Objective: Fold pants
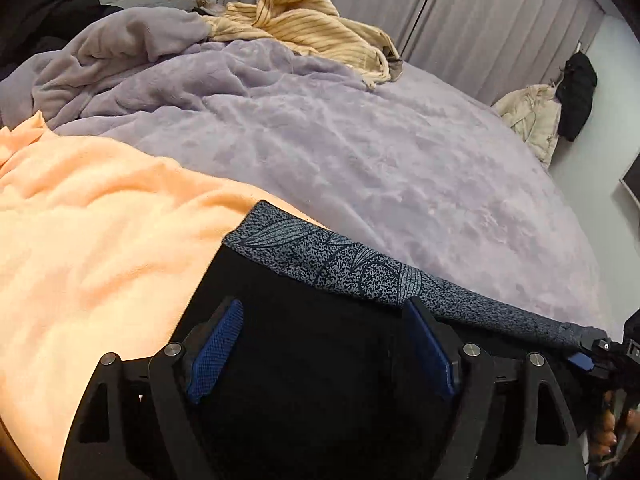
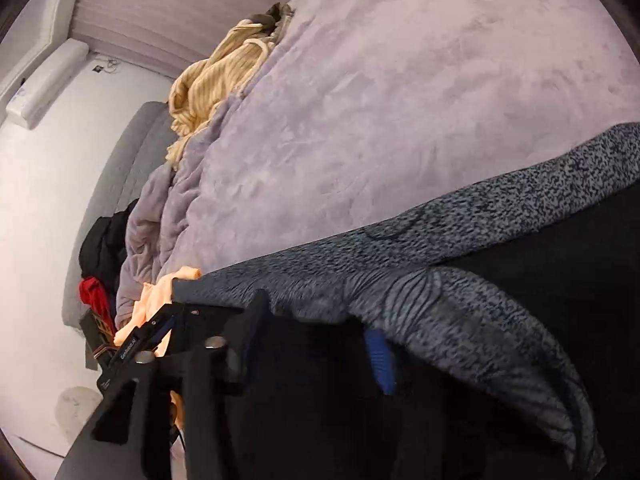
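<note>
Black pants [image 1: 312,380] with a grey speckled waistband [image 1: 360,268] lie on the bed. In the left wrist view my left gripper [image 1: 324,308] hovers just behind the waistband. Its blue pads [image 1: 216,348] stand wide apart, with flat black fabric under the gap and nothing pinched. My right gripper [image 1: 588,354] shows at the waistband's right end. In the right wrist view my right gripper [image 2: 316,340] is open, with black fabric [image 2: 312,400] between its fingers. The waistband [image 2: 460,320] drapes over the blue-padded finger [image 2: 380,360]. My left gripper [image 2: 160,328] sits at the band's far end.
A lilac plush blanket [image 1: 340,140] covers the bed, with a peach blanket [image 1: 80,240] on the near left. A tan striped garment [image 1: 308,20] lies at the far side. Dark and red clothes [image 2: 100,264] pile by the grey headboard [image 2: 120,168]. Coats [image 1: 560,108] hang on the wall.
</note>
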Demonstrator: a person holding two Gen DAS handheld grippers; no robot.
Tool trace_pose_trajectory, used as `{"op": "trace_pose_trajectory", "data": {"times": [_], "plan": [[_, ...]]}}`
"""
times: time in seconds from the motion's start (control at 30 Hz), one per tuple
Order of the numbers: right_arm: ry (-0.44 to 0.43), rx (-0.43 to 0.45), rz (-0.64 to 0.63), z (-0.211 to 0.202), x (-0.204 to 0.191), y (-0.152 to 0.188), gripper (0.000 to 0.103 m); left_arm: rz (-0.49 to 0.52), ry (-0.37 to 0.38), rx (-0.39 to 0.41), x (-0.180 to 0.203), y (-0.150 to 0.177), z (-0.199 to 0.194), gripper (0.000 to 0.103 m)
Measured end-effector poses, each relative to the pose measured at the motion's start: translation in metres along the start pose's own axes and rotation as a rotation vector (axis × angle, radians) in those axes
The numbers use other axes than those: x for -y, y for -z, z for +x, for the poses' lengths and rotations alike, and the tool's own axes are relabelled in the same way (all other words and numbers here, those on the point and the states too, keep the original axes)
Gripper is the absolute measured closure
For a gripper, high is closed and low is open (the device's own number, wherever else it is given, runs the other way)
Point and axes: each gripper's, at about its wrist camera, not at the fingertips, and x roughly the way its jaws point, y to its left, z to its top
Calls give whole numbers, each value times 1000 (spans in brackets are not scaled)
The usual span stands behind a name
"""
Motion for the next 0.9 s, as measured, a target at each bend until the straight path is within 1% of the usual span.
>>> {"op": "trace_pose_trajectory", "data": {"times": [0.07, 0.1, 0.13, 0.17, 0.2, 0.23, 0.27, 0.3, 0.33, 0.37, 0.4, 0.47, 0.53, 0.57, 0.6, 0.67, 0.73, 0.77, 0.83, 0.9], "plan": [[-62, 24, -66, -21, -25, 14, 37, 40, 27, -6, 4, -2, -6, 20], [-106, 15, -132, -21, -40, 19, 41, 71, 38, -18, 11, 0, -5, 20], [-121, 3, -165, -24, -52, 28, 42, 102, 49, -30, 20, 2, -3, 20], [-130, -38, -197, -12, -64, 31, 44, 130, 59, -42, 29, 5, 3, 20], [-113, -72, -219, 5, -73, 33, 46, 154, 57, -52, 39, 6, 12, 20], [-77, -91, -237, 25, -79, 35, 46, 171, 31, -54, 46, 10, 21, 20], [-13, -111, -256, 43, -80, 37, 47, 195, -15, -40, 53, 15, 28, 20], [64, -112, -266, 59, -78, 35, 51, 218, -50, -28, 59, 17, 34, 20], [97, -93, -264, 69, -74, 29, 55, 239, -77, -24, 63, 19, 36, 20], [114, -58, -253, 69, -71, 22, 65, 254, -93, -19, 66, 21, 37, 20], [128, -2, -227, 62, -66, 13, 66, 261, -94, -16, 67, 21, 35, 20], [162, 97, -160, 35, -56, -1, 65, 261, -83, -35, 66, 19, 29, 20], [159, 158, -110, 0, -44, -3, 62, 274, -87, -42, 67, 19, 19, 20], [170, 180, -125, -17, -43, 1, 59, 287, -82, -38, 71, 21, 12, 20], [195, 202, -149, -36, -42, 8, 53, 301, -70, -36, 76, 23, 6, 20], [227, 247, -162, -74, -38, 26, 48, 331, -16, -44, 94, 30, -6, 20], [218, 281, -124, -110, -29, 45, 48, 379, 75, -67, 124, 41, -18, 20], [215, 303, -93, -132, -20, 56, 47, 407, 133, -84, 143, 50, -23, 20], [214, 343, -24, -180, 6, 84, 43, 450, 252, -125, 179, 67, -32, 20], [220, 379, 24, -221, 27, 115, 39, 472, 388, -186, 219, 89, -37, 20]]}}
